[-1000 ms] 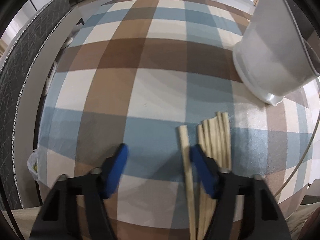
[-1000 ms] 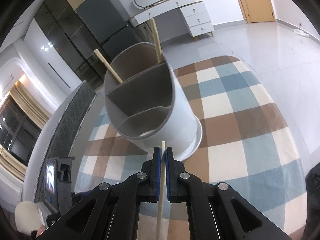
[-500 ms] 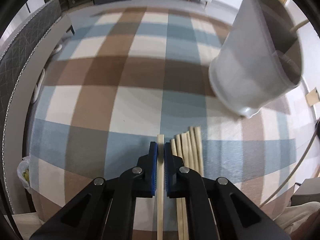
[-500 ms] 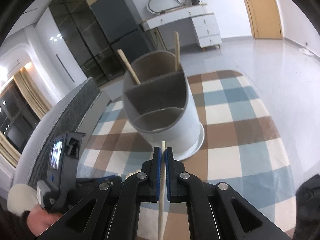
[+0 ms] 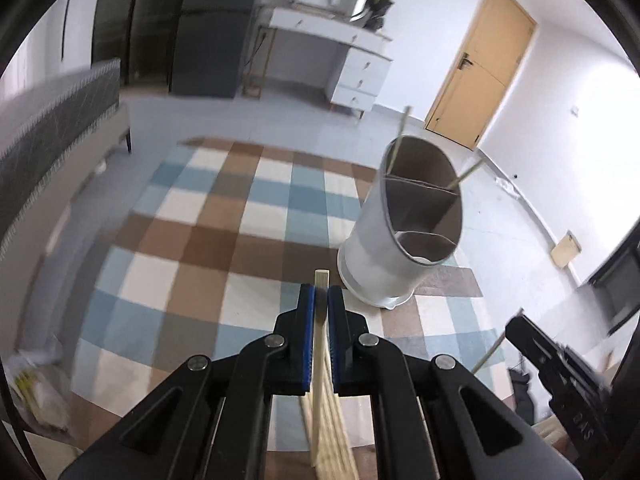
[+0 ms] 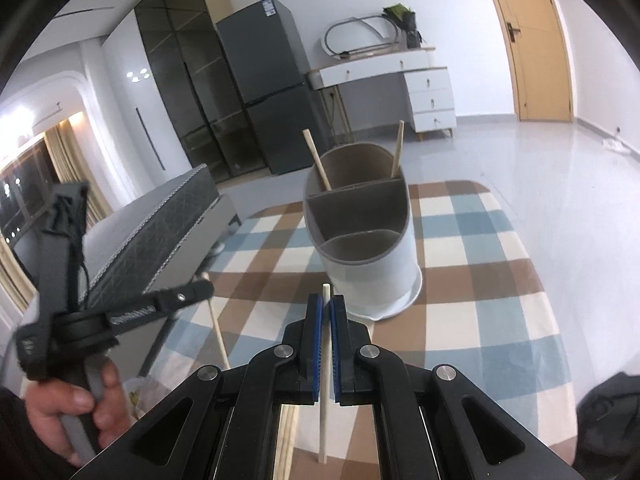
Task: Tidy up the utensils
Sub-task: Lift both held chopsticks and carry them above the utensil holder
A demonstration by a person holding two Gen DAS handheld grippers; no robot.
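Note:
My left gripper (image 5: 319,294) is shut on a wooden chopstick (image 5: 320,360) and holds it lifted above the checked tablecloth (image 5: 208,248); more chopsticks (image 5: 340,440) lie under it. A white divided utensil holder (image 5: 404,236) stands ahead to the right with two chopsticks in its far compartment. My right gripper (image 6: 326,304) is shut on another chopstick (image 6: 323,392), in front of the holder (image 6: 368,240). The left gripper (image 6: 120,304) also shows in the right wrist view with its chopstick (image 6: 218,332).
A round table with a checked cloth (image 6: 500,280) carries the holder. A grey padded bench (image 6: 160,232) stands to the left. A fridge (image 6: 264,92), a white dresser (image 6: 400,88) and a wooden door (image 6: 532,40) are at the back.
My left gripper closed on one chopstick from the pile, lifted it and tilted up toward the holder. My right gripper kept its chopstick and drew back slightly.

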